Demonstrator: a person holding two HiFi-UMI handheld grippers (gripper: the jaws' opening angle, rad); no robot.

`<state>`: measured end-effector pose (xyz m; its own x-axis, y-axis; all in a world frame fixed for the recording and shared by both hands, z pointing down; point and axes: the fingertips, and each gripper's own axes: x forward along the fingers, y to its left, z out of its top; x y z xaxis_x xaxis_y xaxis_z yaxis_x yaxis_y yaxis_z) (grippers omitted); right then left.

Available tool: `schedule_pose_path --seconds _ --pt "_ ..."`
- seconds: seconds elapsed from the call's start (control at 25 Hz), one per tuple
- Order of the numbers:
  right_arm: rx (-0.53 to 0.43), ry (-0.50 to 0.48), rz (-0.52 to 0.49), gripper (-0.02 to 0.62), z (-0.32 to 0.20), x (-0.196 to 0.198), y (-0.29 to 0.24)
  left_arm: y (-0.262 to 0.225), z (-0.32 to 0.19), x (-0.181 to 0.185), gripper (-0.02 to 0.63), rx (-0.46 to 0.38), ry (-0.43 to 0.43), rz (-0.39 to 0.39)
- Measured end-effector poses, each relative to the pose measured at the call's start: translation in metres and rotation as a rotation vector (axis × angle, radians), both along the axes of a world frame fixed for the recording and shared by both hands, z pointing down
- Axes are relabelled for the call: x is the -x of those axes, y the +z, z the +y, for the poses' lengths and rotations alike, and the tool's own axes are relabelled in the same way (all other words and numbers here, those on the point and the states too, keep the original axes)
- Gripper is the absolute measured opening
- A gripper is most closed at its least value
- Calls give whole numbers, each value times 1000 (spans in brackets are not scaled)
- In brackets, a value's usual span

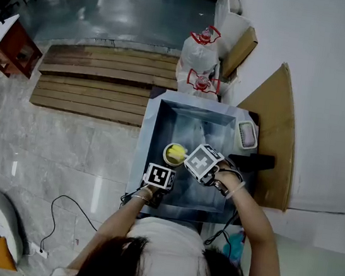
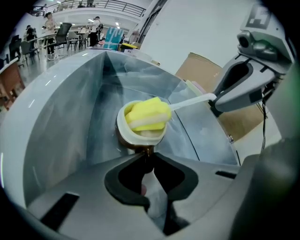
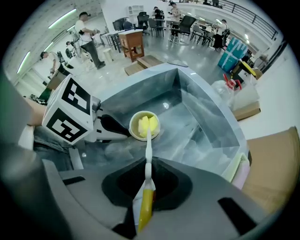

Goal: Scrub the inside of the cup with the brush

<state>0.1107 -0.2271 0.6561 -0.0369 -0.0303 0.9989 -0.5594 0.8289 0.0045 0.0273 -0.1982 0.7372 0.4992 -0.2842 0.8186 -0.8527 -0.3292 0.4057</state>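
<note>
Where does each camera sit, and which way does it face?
Head view: on the person's head, facing steeply down into the sink; hair and arms show.
Left gripper view: on the left gripper, looking along jaws shut on the cup.
Right gripper view: on the right gripper, looking along the brush it clamps.
Shared: all show the brush's yellow head in the cup's mouth.

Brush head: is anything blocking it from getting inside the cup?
Nothing visible does. The yellow brush head already sits in the open mouth of the cup, with its handle clamped in the right gripper.
</note>
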Motion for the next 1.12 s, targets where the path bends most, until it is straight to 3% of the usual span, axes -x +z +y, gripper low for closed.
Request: schedule_pose_path --seconds 0.12,0.48,0.64,0.96,1.12 --pt "52 12 -9 51 13 7 -17 0 0 0 61 -3 0 0" --pt "91 -34 8 51 31 15 -19 2 1 -3 61 -10 19 -12" --pt "51 -67 30 51 21 11 5 0 0 -4 61 -16 25 -12" --pt "61 -48 15 51 11 29 -33 -2 0 -3 61 -18 18 -11" --pt "59 -24 -2 51 -2 31 -25 5 2 -4 61 -3 21 -9"
